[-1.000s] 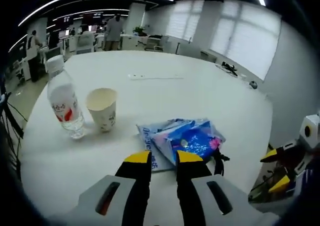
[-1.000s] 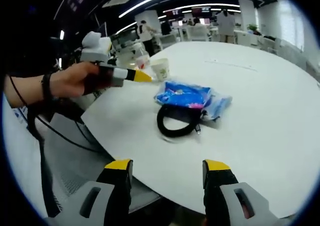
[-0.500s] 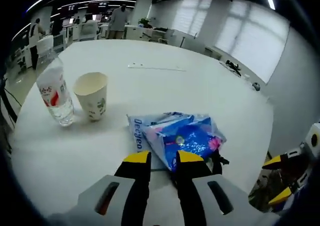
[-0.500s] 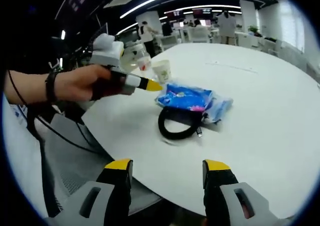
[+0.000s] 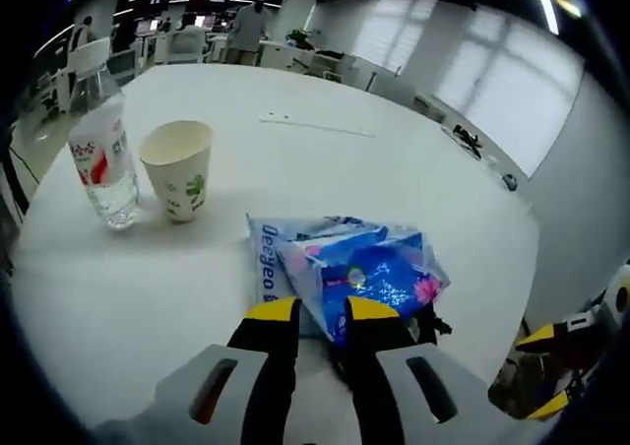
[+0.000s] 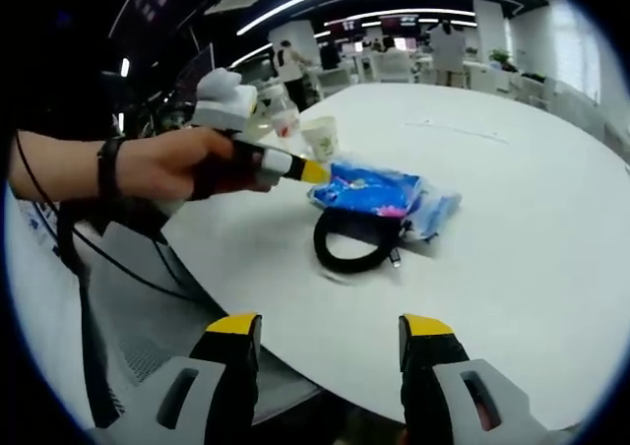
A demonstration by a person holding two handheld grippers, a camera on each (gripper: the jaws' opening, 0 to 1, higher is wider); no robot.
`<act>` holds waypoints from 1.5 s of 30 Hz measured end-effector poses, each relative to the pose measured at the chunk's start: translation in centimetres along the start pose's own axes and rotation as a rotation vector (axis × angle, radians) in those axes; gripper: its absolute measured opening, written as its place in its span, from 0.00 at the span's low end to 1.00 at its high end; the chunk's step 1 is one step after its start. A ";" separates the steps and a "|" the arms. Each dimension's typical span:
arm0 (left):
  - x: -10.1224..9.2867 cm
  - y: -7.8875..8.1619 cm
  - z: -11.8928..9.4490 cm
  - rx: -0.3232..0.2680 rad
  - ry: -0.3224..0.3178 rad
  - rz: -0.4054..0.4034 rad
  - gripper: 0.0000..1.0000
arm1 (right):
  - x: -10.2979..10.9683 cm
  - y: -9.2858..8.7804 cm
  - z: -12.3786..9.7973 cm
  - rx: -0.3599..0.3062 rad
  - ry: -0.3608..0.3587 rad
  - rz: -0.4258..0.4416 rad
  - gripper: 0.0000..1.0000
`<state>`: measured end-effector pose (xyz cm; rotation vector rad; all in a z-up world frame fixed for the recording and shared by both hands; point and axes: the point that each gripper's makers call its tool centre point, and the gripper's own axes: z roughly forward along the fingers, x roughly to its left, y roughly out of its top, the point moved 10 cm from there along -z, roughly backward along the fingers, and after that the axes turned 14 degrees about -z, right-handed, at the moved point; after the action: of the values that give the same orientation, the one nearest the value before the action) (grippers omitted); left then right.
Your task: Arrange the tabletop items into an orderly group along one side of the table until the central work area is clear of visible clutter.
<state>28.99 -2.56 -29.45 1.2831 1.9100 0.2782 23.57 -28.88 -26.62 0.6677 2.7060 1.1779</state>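
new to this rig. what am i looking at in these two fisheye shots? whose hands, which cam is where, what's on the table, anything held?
No robot arm here: a person holds a two-jaw gripper in each hand, and a fisheye camera rides on each, looking along its jaws.

Left gripper view: the left gripper, jaws nearly together, hovers at the near edge of blue snack packets on a round white table. A paper cup and a water bottle stand beyond them.

Right gripper view: the right gripper, open and empty, sits off the table edge. A coiled black cable lies against the packets, and the person's hand brings the left gripper in. Nothing looks held.
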 end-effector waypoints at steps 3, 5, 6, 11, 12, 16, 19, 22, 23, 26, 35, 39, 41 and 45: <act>0.1 -0.2 0.4 0.000 0.001 -0.017 0.14 | 0.0 0.0 -0.1 0.000 -0.001 0.002 0.57; 0.2 -0.2 0.7 0.000 0.005 -0.030 0.14 | 0.0 0.0 -0.1 0.002 -0.001 0.001 0.57; 0.2 -0.2 0.8 -0.001 0.006 -0.036 0.14 | 0.0 0.0 -0.2 0.004 0.000 -0.001 0.57; 0.2 0.0 0.9 -0.007 0.010 -0.051 0.14 | -0.2 -0.4 -0.5 0.010 -0.006 0.005 0.57; 0.3 0.0 0.9 -0.008 0.011 -0.053 0.14 | -0.1 -0.4 -0.6 0.011 -0.006 0.006 0.57; 0.4 -0.1 1.1 -0.011 0.010 -0.073 0.09 | 0.0 -0.4 -0.7 0.016 -0.005 0.005 0.57; 0.5 -0.3 0.7 -0.018 0.033 -0.068 0.00 | 0.0 -0.3 -0.7 0.015 -0.007 0.005 0.57; 0.9 -0.4 0.1 -0.031 0.031 -0.095 0.00 | 0.0 -0.1 -0.4 0.011 -0.007 0.009 0.57; 0.9 -0.5 -0.1 -0.035 0.032 -0.094 0.00 | 0.1 -0.1 -0.4 0.010 -0.007 0.012 0.57; 1.2 -0.5 -0.6 -0.045 0.044 -0.085 0.00 | 0.3 0.3 -0.2 0.003 -0.004 0.015 0.57; 2.7 -0.5 -2.4 -0.060 0.052 -0.060 0.00 | 0.8 0.4 0.5 -0.009 0.013 0.036 0.57; 3.3 -1.1 -3.3 -0.062 0.056 -0.061 0.00 | 1.0 0.4 0.4 -0.013 0.018 0.053 0.57; 3.7 -1.5 -3.8 -0.062 0.060 -0.058 0.00 | 1.0 0.2 0.4 -0.010 0.018 0.058 0.56; 3.9 -3.0 -5.2 -0.062 0.065 -0.057 0.00 | 1.0 0.1 0.5 -0.009 0.022 0.070 0.56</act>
<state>22.60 0.60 -29.66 1.1893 1.9740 0.3510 22.84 -28.04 -26.79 0.7583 2.7145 1.2198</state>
